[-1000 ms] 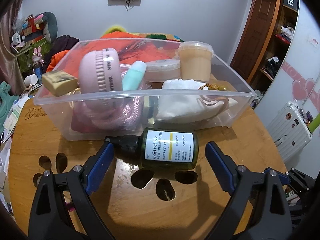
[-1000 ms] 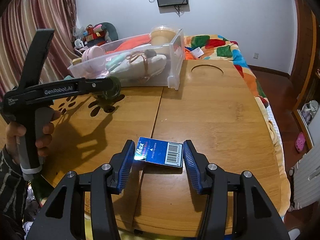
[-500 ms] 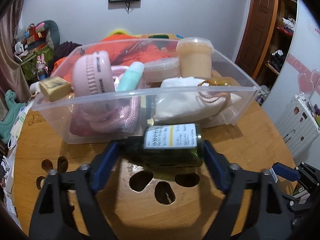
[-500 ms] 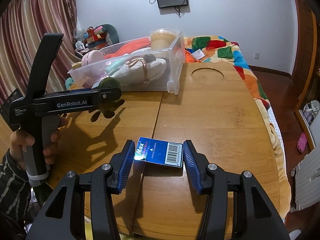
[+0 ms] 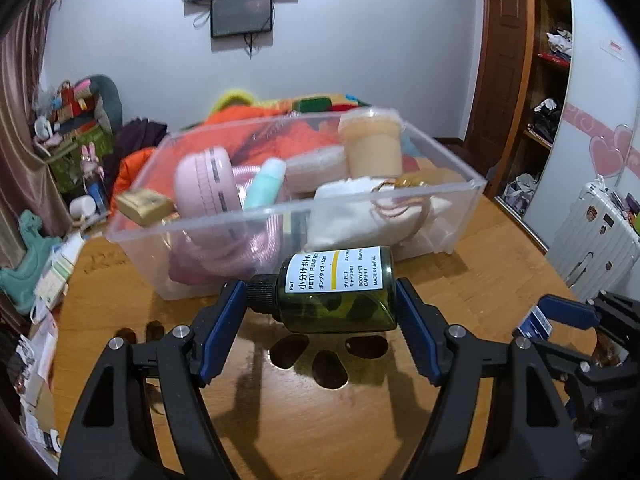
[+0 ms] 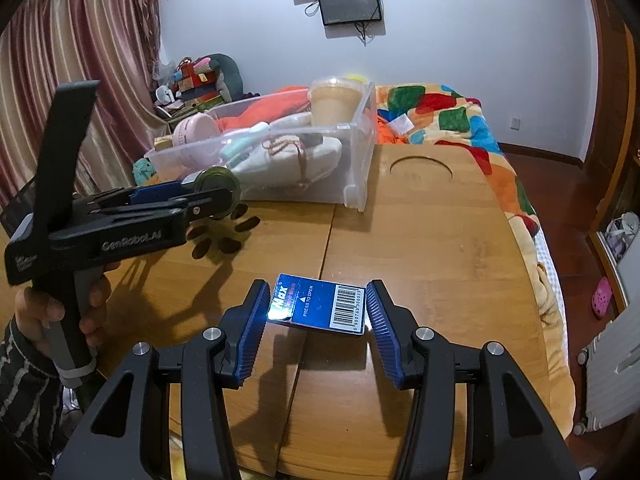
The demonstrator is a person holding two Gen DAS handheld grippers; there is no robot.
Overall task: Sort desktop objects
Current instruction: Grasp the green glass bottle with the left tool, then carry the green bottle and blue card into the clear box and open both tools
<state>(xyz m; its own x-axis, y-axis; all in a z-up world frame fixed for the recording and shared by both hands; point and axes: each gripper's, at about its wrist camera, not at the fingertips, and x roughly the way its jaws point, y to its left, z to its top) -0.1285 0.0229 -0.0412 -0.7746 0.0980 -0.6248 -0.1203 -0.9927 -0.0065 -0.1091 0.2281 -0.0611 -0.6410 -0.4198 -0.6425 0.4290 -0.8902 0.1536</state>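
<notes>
A dark green pump bottle (image 5: 336,292) with a white label lies sideways between the blue pads of my left gripper (image 5: 320,292). The jaws are closing, with one pad on the black cap and the other on the base. The bottle hangs just above the wooden table (image 5: 360,420), in front of the clear plastic bin (image 5: 280,216). In the right wrist view the same bottle (image 6: 218,186) is off the table, its shadow below it. My right gripper (image 6: 318,300) is shut on a small blue box (image 6: 320,306) with a barcode, held low over the table's near side.
The bin (image 6: 360,160) holds a pink fan, a teal tube, a beige jar, a white pouch and more. A round cutout (image 6: 420,166) is in the tabletop behind it. A bed with a colourful blanket (image 6: 440,120) lies beyond. A white suitcase (image 5: 592,240) stands at right.
My left gripper's jaws have narrowed from wide open onto the green bottle's ends and raised it off the table toward the bin. The right gripper and blue box have not moved.
</notes>
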